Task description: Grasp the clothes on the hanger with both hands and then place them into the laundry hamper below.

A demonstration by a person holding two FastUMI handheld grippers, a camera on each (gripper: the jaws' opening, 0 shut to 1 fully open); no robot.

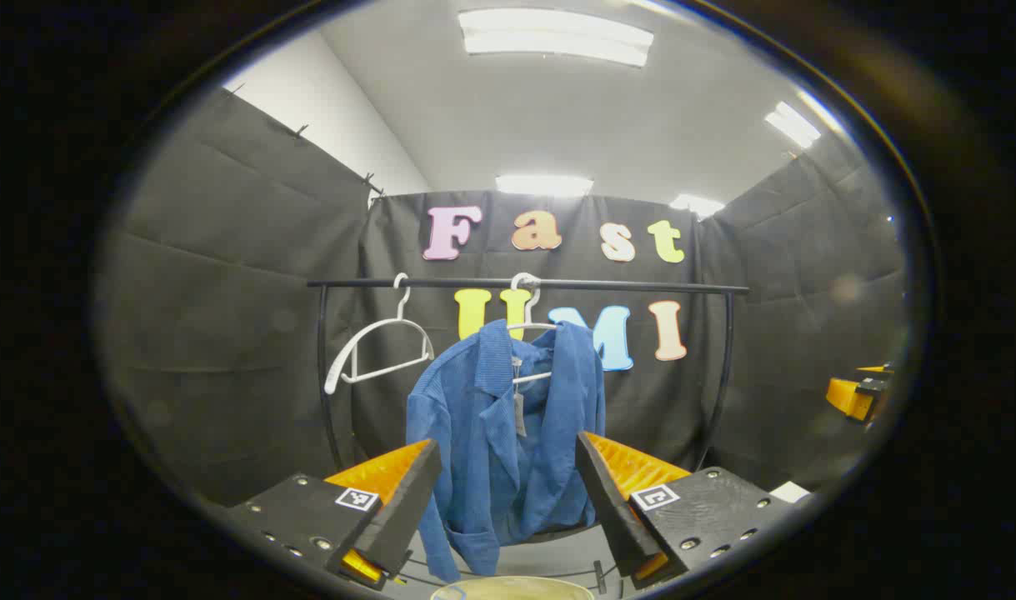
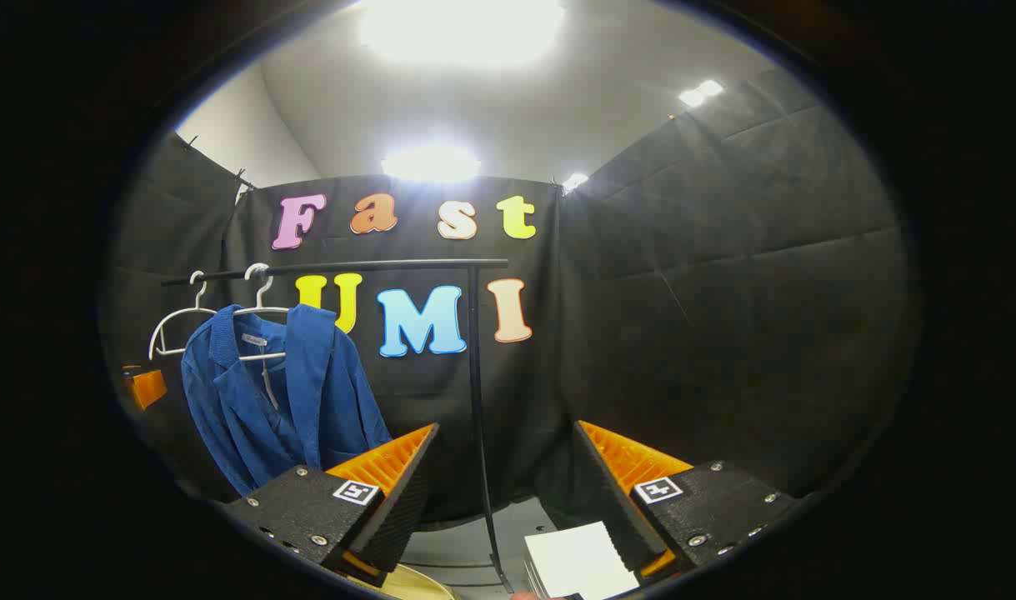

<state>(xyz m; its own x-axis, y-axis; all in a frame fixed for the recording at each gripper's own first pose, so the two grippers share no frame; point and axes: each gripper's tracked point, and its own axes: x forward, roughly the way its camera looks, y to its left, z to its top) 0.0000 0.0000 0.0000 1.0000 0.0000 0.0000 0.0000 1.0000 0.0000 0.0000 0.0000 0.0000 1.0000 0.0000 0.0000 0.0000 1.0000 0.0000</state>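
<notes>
Left gripper (image 1: 508,500) is held level, aimed straight at the blue textured fabric jacket (image 1: 508,433); jaws are spread wide, nothing between them. The jacket is framed in the gap between the 2 fingers but sits farther off, not touched.

The jacket is hung on a white wire hanger (image 1: 531,329) on the black metal clothes rail (image 1: 528,285). It is draped unevenly, front open, a small tag hanging at the collar. A 2nd white hanger, bare (image 1: 378,342), is hung on the same rail, just beside the jacket's hanger toward the rail's end.

A pale round hamper rim (image 1: 512,587) is seen at the bottom edge of the left gripper view, below the jacket.

Right gripper (image 2: 503,492) is also held level, jaws wide apart and empty, pointed at the rail's black upright post (image 2: 477,400) and the booth wall. In the right gripper view the jacket (image 2: 282,392) is seen well off toward the left-hand finger, no contact.

A white flat sheet (image 2: 578,562) is seen low by the right gripper's right-hand finger; its identity cannot be told.
</notes>
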